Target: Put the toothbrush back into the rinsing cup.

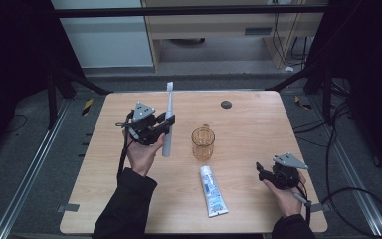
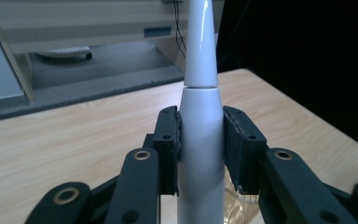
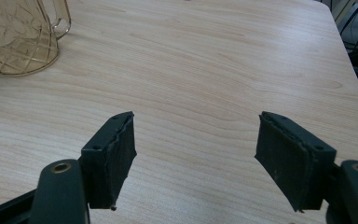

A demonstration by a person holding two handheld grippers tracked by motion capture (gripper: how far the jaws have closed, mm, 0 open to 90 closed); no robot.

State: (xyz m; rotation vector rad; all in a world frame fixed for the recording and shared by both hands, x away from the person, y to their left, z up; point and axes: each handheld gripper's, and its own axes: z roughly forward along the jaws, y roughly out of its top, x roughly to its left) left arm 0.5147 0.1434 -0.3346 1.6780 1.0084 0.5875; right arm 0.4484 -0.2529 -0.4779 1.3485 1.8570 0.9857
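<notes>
- Between the jaws of my left gripper (image 1: pixel 167 121), the electric toothbrush (image 1: pixel 167 119) is sitting clenched: both pads are pressing on the fat white handle, seen close in the left gripper view (image 2: pixel 200 135).
- The toothbrush is standing near upright, lifted off the table (image 1: pixel 258 124); its long axis is running bottom to top, across the line of the jaws.
- The brush head is pointing up and slightly away from me, past the far table edge in the high view; the butt end is hanging below the pads.
- Just to the right of that gripper and a little lower, the amber glass mug (image 1: pixel 202 143) is standing open side up, handle toward the far side. It is near the butt of the toothbrush but apart from it.
- I am judging the mug to be the likely target: the butt would need to travel right and then down, with the long axis kept upright to clear the rim.
- My right gripper (image 1: pixel 261 169) is resting well to the right, jaws spread wide with nothing between them, bare wood showing past the pads (image 3: pixel 112 154).
- The left gripper is plainly nearer the mug than the right.
- The toothpaste tube (image 1: pixel 212 191) is lying flat, nearer me than the mug, between the two grippers, untouched.
</notes>
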